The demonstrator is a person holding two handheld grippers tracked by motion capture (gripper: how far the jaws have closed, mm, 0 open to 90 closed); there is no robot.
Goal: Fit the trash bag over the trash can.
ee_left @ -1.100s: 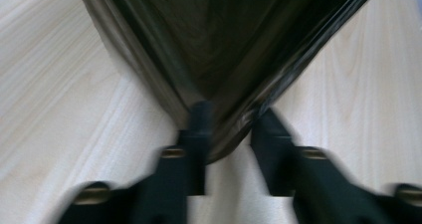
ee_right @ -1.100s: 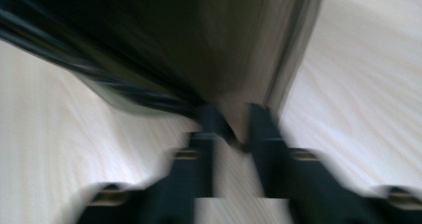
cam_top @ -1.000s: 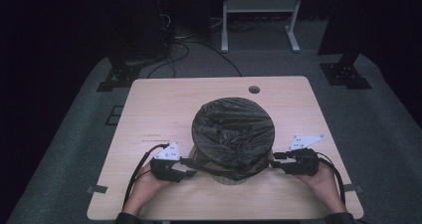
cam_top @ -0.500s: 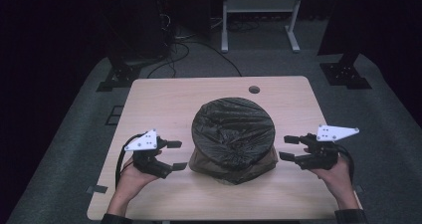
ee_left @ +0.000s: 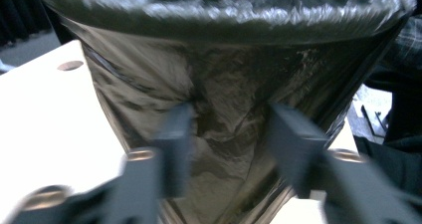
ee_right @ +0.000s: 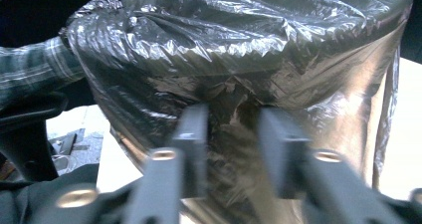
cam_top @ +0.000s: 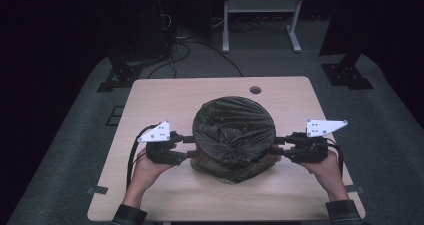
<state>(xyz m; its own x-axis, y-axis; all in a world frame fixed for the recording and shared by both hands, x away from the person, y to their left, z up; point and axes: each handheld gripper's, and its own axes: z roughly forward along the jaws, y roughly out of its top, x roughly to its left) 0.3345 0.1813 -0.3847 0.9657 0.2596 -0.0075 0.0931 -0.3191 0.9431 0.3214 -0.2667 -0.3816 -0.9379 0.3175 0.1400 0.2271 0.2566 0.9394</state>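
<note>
At the bottom of the high view, the person's hands are holding both tools level against a bin lined with a black bag (cam_top: 233, 135), which is standing at the centre of the worktop (cam_top: 165, 92). The left claw (cam_top: 189, 147) is meeting the liner's left flank and the right claw (cam_top: 278, 147) its right flank. In the left gripper view, the jaws have just been closing and are standing a little apart, with loose film bunched between them; whether the pads are pinching it cannot be told. The right gripper view is showing the same on the opposite flank. To do the step well, gather a fold below the rolled-over rim, close both claws evenly, and work the two sides symmetrically, so the thin film is not tearing.
</note>
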